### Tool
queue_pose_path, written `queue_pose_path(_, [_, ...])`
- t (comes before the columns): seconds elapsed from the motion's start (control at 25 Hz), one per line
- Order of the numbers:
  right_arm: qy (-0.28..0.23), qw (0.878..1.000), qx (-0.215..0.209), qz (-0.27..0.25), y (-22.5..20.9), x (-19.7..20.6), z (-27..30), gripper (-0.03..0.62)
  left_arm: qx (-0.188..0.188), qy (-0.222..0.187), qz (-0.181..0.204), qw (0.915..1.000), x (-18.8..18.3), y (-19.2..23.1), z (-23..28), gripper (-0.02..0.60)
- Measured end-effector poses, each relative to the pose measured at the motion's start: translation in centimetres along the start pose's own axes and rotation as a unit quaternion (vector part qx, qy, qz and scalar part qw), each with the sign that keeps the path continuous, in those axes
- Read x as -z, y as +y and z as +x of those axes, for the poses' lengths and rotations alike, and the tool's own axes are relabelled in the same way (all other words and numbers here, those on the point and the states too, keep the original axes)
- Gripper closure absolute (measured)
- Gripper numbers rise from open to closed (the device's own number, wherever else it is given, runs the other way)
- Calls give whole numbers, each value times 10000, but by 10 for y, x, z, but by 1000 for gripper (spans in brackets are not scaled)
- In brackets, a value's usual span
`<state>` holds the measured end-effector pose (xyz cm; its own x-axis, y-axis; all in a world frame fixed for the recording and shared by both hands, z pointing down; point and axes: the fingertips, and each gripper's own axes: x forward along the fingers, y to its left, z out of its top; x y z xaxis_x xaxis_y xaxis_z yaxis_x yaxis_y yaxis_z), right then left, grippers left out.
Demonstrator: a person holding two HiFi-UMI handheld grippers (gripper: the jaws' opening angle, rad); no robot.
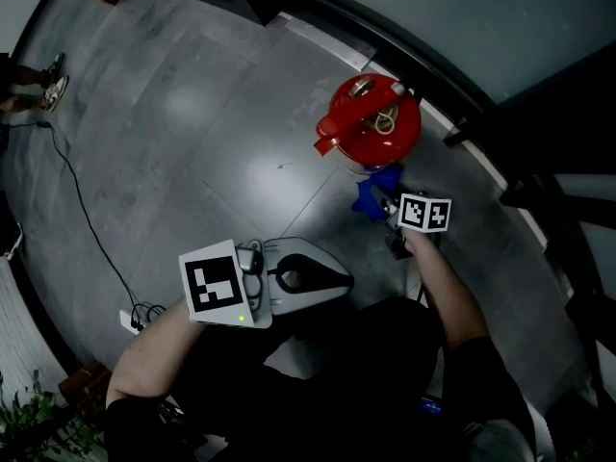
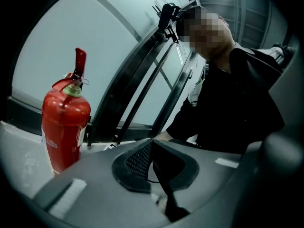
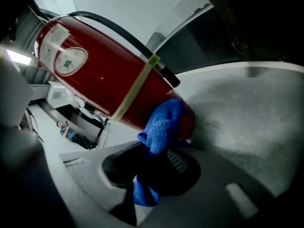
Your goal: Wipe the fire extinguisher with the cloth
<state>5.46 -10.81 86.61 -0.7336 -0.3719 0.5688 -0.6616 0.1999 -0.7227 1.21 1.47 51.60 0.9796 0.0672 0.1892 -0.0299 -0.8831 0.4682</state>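
Fire extinguisher [image 1: 371,118] upright; right claw [image 3: 156,165] clamps blue cloth [image 3: 164,122] against its base.

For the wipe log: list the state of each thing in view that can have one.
fire extinguisher: upright on the floor, cloth against its lower body.
cloth: bunched, clamped in the right gripper.
right gripper: shut on the cloth.
left gripper: jaws together, nothing between them, away from the fire extinguisher.
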Motion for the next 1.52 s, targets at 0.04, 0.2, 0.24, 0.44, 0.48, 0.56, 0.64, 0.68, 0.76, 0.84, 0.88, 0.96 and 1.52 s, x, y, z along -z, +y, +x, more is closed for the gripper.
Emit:
queue_pose_path(0.04, [58,9998,-166,-125,10,1,-8,505,42,-32,23,10000,-4,-2,1,574])
queue_pose_path(0.2, [130,9916,-797,-1012,64,-18,-58,505,270,-264,-32,9993,-21,-8,5,575])
queue_pose_path(0.24, [85,9880,-945,-1216,77,-29,-72,505,296,-292,-22,9991,-23,-8,6,574])
queue_pose_path(0.44, [7,9596,-1739,-2213,160,-75,-130,505,264,-151,249,9992,-23,-6,6,574])
queue_pose_path(0.48, [3,9519,-1914,-2394,181,-79,-138,505,286,-149,283,9991,-24,-7,7,575])
queue_pose_path(0.56, [-33,9363,-2192,-2745,221,-85,-149,505,330,-123,379,9987,-28,-13,7,574])
queue_pose_path(0.64, [-58,9216,-2393,-3056,258,-88,-156,505,361,-47,553,9978,-31,-21,7,574])
queue_pose_path(0.68, [-68,9161,-2491,-3143,276,-90,-158,505,382,-22,670,9970,-32,-27,6,574])
queue_pose_path(0.76, [-142,9173,-2606,-3008,302,-96,-158,505,442,-37,917,9948,-35,-38,4,574])
queue_pose_path(0.84, [-281,9376,-2510,-2389,308,-107,-150,505,458,-44,1094,9929,-37,-42,2,574])
queue_pose_path(0.88, [-346,9501,-2396,-1969,304,-112,-144,505,448,24,1180,9920,-35,-39,1,574])
queue_pose_path(0.96, [-436,9699,-2121,-1117,288,-114,-133,505,482,266,1274,9903,-26,-33,0,574])
queue_pose_path(1.52, [-1442,9630,-1579,1640,227,-102,-97,505,1895,624,937,9754,-4,-42,6,574])
